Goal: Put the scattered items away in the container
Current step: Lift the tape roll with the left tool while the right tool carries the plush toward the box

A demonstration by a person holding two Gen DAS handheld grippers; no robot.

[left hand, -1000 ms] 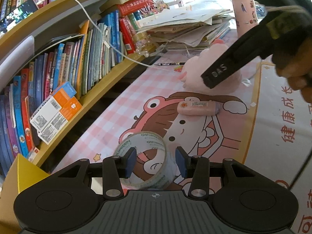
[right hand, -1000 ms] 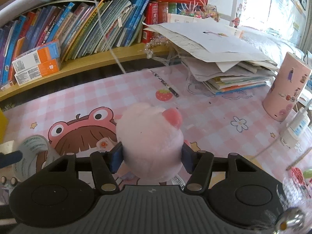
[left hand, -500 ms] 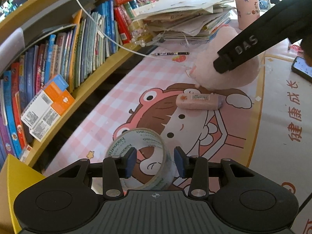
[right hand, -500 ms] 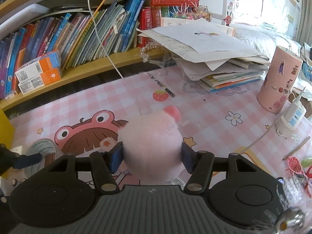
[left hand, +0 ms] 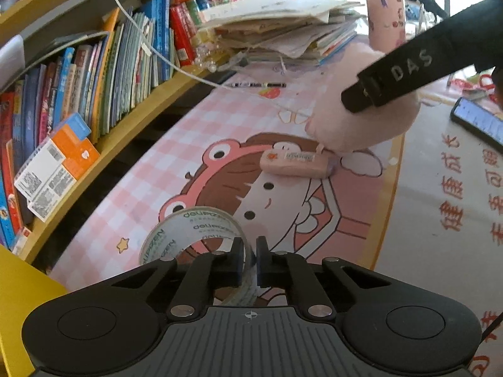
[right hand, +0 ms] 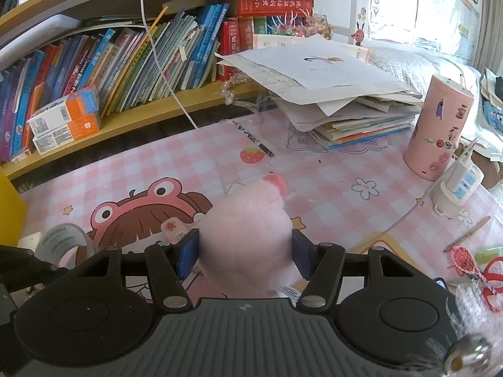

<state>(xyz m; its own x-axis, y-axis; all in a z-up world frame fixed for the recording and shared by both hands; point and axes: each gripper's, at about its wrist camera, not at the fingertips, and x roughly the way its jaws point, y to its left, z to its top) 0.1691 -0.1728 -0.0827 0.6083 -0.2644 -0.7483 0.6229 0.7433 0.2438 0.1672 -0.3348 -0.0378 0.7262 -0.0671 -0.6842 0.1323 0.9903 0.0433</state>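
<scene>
My left gripper (left hand: pixel 250 262) is shut on the wall of a clear tape roll (left hand: pixel 191 232), which stands on edge on the pink desk mat; the roll also shows in the right wrist view (right hand: pixel 64 242). My right gripper (right hand: pixel 245 253) is shut on a pink plush toy (right hand: pixel 248 229) and holds it above the mat; the plush also shows in the left wrist view (left hand: pixel 355 119). A pink eraser (left hand: pixel 295 163) lies flat on the mat under the plush. The corner of a yellow container (left hand: pixel 19 286) shows at the lower left.
A bookshelf (right hand: pixel 125 59) runs along the back. A paper stack (right hand: pixel 330 94), a pink cup (right hand: pixel 437 128), a charger (right hand: pixel 456 185), a pencil (right hand: pixel 465 234) and a phone (left hand: pixel 478 122) lie to the right. A black pen (right hand: pixel 253 138) lies near the shelf.
My left gripper has closed from open around the tape roll to pinching its wall. My right gripper has lifted the plush toy higher above the mat.
</scene>
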